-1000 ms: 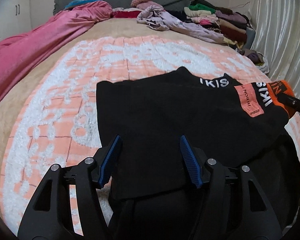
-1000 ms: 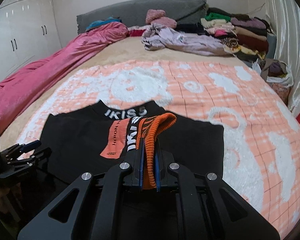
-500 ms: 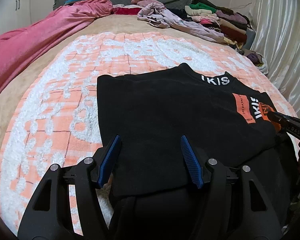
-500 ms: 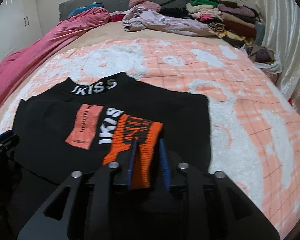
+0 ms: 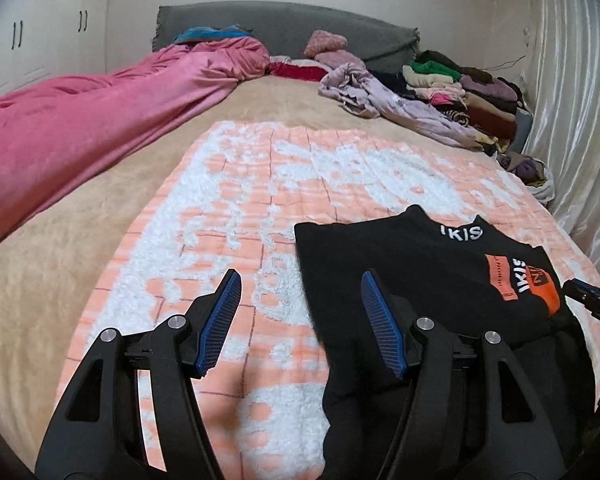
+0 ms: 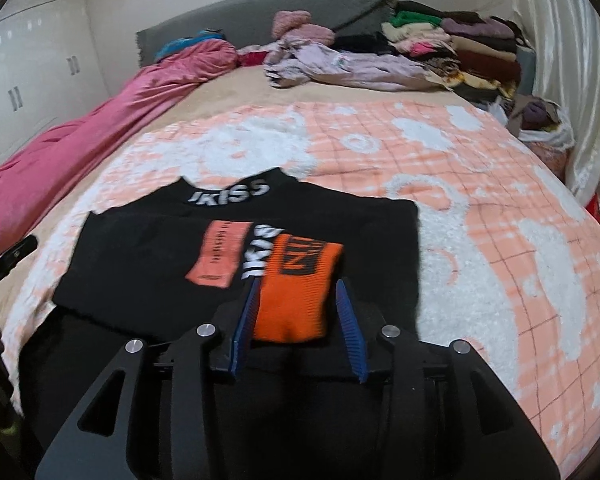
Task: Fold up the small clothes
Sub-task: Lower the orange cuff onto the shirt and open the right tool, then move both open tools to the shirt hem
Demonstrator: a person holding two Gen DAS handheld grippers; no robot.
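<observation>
Right wrist view: the right tool (image 6: 296,316) has just been opening, jaws parted around the orange cuff (image 6: 300,292) at lower centre. Nothing is held by the half-open left tool (image 5: 300,324) beside the black sweater (image 5: 400,264).

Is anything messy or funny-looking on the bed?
Yes. The lilac garment lies crumpled near the headboard, beside a neat stack of folded clothes. The black sweater lies flat, its orange cuff folded across it.
</observation>
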